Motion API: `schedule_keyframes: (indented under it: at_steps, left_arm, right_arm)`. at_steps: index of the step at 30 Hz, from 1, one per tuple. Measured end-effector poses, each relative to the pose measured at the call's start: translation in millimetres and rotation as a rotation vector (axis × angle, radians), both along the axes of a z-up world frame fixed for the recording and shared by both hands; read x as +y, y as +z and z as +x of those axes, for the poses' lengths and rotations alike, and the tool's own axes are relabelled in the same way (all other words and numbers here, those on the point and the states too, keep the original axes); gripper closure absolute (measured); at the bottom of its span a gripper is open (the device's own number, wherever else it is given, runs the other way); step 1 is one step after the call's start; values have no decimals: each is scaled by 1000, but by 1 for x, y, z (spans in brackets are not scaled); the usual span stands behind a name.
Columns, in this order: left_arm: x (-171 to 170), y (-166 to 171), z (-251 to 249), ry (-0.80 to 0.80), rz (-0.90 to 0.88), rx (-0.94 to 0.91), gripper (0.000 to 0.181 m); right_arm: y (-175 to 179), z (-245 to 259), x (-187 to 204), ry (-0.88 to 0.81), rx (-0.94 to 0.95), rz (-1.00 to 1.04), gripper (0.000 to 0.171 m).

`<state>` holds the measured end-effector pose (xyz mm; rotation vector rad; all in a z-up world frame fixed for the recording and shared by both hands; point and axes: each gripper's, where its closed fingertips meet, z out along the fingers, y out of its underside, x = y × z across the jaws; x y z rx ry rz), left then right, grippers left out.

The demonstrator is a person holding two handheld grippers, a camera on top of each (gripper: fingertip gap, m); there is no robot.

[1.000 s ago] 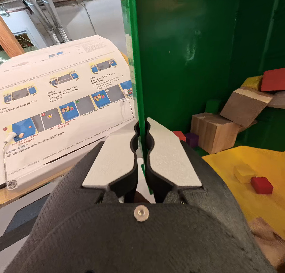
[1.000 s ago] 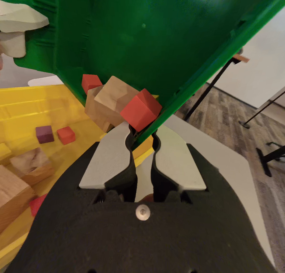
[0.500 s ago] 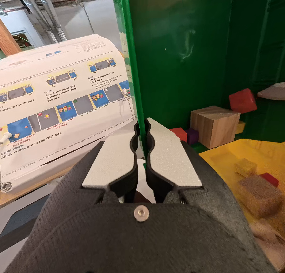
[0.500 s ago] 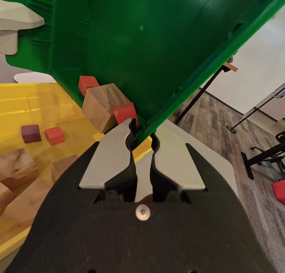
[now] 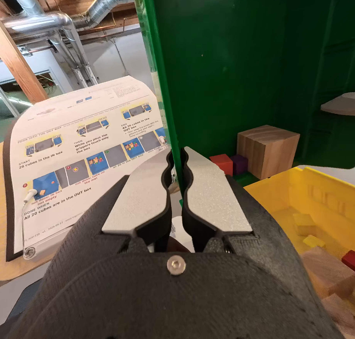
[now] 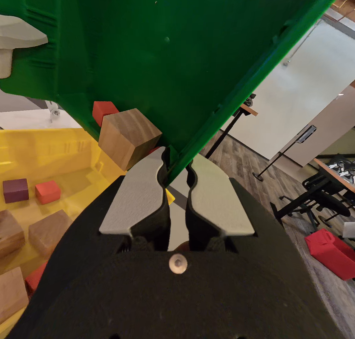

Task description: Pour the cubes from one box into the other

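Both tools are clamping the green box [image 5: 240, 70] by opposite walls, left tool [image 5: 177, 154], right tool [image 6: 176, 157], tipping it steeply above the yellow box [image 6: 48, 153]. A wooden cube [image 6: 126, 136] and seemingly a few small ones are lingering at its low edge; more tilt is needed.

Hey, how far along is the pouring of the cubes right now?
Mostly done: many cubes already lie in the yellow box. Both the left gripper and right gripper clamp the tipped green box. Left inside: a large wooden cube, red cube, purple cube.
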<state>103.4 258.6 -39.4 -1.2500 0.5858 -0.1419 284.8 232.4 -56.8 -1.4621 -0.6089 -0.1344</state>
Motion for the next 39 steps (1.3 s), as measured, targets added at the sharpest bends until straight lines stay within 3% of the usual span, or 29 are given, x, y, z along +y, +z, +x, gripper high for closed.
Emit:
schedule_keyframes:
  at_steps: [5, 10, 26, 39]
  left_arm:
    - [-5, 12, 0, -51, -14, -42, 171]
    - [-2, 3, 3, -133, -141, -74, 167]
    - [6, -4, -2, -40, -67, -21, 173]
    - [-17, 37, -6, -1, 90, -60, 175]
  right_arm:
    - [18, -1, -3, -14, -13, 57, 162]
    - [32, -1, -3, -39, -4, 105, 165]
    - [14, -5, 0, -3, 124, 75, 163]
    - [51, -10, -21, 17, 133, 175, 163]
